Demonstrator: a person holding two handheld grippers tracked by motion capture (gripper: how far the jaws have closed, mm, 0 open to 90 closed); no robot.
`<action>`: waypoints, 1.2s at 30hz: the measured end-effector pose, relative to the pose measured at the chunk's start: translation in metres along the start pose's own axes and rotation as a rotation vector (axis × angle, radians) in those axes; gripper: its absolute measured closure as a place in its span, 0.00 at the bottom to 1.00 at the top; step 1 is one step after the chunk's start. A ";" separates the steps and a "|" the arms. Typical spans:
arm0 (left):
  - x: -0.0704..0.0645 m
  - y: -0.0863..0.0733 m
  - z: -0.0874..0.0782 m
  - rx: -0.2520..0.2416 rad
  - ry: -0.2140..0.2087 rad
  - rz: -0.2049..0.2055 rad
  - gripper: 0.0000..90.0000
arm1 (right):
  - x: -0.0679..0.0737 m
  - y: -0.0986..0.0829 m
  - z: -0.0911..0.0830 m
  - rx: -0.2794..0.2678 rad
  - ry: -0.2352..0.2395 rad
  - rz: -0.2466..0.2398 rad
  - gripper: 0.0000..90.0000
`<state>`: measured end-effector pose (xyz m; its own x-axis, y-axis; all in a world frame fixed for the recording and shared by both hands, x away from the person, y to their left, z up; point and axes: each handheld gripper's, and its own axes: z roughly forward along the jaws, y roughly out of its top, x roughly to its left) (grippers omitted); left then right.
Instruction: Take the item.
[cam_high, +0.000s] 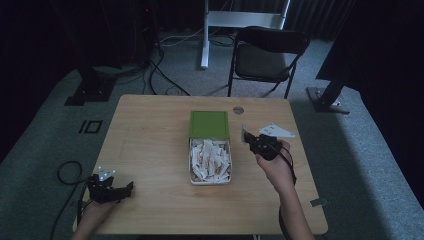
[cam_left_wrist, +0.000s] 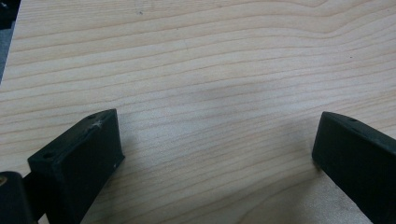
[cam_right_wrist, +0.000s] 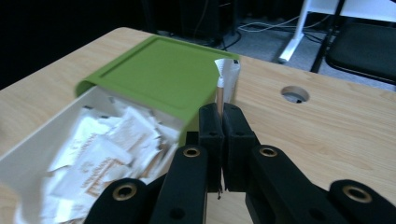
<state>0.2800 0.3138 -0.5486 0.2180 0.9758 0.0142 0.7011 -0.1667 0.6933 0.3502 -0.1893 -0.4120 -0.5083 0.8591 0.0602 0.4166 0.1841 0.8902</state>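
A white box (cam_high: 210, 181) full of white paper packets (cam_high: 210, 159) lies mid-table, its green lid (cam_high: 209, 123) slid toward the far end; the same box (cam_right_wrist: 42, 144) and lid (cam_right_wrist: 159, 74) sit at the left of the right gripper view. My right gripper (cam_high: 248, 138) hovers just right of the box, shut on one thin packet (cam_right_wrist: 220, 88) that stands upright between the jaws, seen edge-on. My left gripper (cam_high: 125, 190) rests near the table's front left corner, open, with only bare wood (cam_left_wrist: 210, 93) between its jaws.
A round cable hole (cam_high: 238, 109) sits near the table's far edge, right of the lid. A black folding chair (cam_high: 267, 55) and a white desk leg (cam_high: 204, 35) stand beyond the table. Cables run across the floor at left.
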 end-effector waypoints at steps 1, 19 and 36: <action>0.000 0.000 0.000 0.000 0.000 0.000 0.03 | -0.003 -0.001 0.002 0.001 -0.005 0.004 0.98; 0.000 0.000 0.000 0.000 0.000 -0.001 0.03 | -0.047 -0.041 0.053 0.072 -0.123 0.097 0.98; 0.000 0.000 0.000 0.000 0.000 -0.001 0.03 | -0.071 -0.063 0.102 0.108 -0.111 0.171 0.98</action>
<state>0.2799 0.3137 -0.5486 0.2174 0.9760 0.0134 0.7017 -0.1659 0.6929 0.4371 -0.2127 -0.5181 -0.3400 0.9283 0.1506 0.5711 0.0766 0.8173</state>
